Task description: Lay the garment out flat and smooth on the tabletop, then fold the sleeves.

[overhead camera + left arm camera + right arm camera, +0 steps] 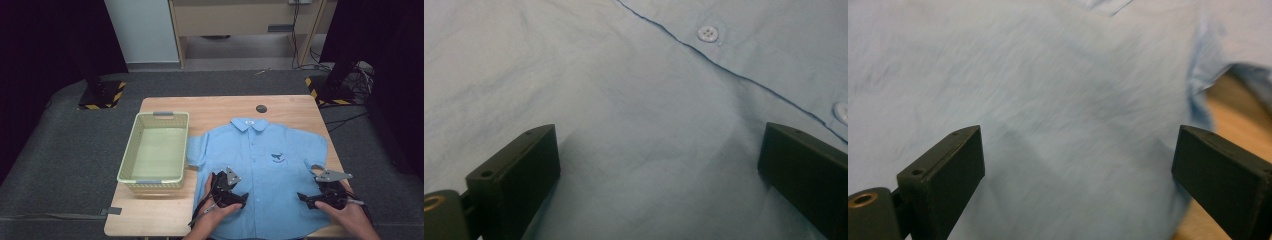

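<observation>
A light blue short-sleeved shirt (260,165) lies flat, front up, on the wooden table (210,107), collar at the far side. My left gripper (235,192) hovers low over the shirt's lower left front, jaws wide apart with bare cloth (649,125) and a white button (707,33) beyond them. My right gripper (311,197) is over the shirt's lower right part near its side edge, also open; its view is blurred and has blue cloth (1048,100) and a strip of table (1233,115) at the right.
A pale yellow-green plastic basket (131,155) stands empty on the table's left half, touching the shirt's left sleeve. A small dark round disc (261,108) lies near the far edge. Dark floor surrounds the table.
</observation>
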Motion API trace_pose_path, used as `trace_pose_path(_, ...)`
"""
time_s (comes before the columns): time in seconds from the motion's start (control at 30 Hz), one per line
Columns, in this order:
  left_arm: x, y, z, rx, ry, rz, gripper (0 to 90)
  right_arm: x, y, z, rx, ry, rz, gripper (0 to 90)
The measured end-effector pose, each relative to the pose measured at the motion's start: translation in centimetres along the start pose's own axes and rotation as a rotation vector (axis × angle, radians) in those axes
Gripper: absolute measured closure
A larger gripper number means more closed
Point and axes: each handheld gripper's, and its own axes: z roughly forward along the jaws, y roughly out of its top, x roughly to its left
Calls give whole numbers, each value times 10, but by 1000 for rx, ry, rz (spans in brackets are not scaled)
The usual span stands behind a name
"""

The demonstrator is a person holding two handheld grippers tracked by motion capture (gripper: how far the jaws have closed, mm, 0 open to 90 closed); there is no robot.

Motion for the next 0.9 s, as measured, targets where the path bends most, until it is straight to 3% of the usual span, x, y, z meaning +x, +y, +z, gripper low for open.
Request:
trace_pose_path(0.1,0,0,0,-1,-2,0,24,-9,6,-4,-25,-14,36,81)
trace_pose_path(0.23,0,0,0,1,-6,2,19,-36,17,-6,-33,-83,135,157)
trace_pose_path(0.4,1,0,0,4,-31,16,0,-65,30,-1,-60,-150,204,242)
trace_pose_path(0.53,2,0,0,-1,-37,10,3,-84,40,9,-60,-211,219,293)
trace_pose_path(0.63,4,0,-2,-16,-51,-8,28,-100,45,18,-69,-249,261,300)
trace_pose_path(0.77,7,4,-11,-48,-17,24,32,-118,51,30,-69,-270,296,282)
trace_pose_path(0.9,12,3,-13,-42,-12,8,33,-127,53,38,-60,-279,304,266)
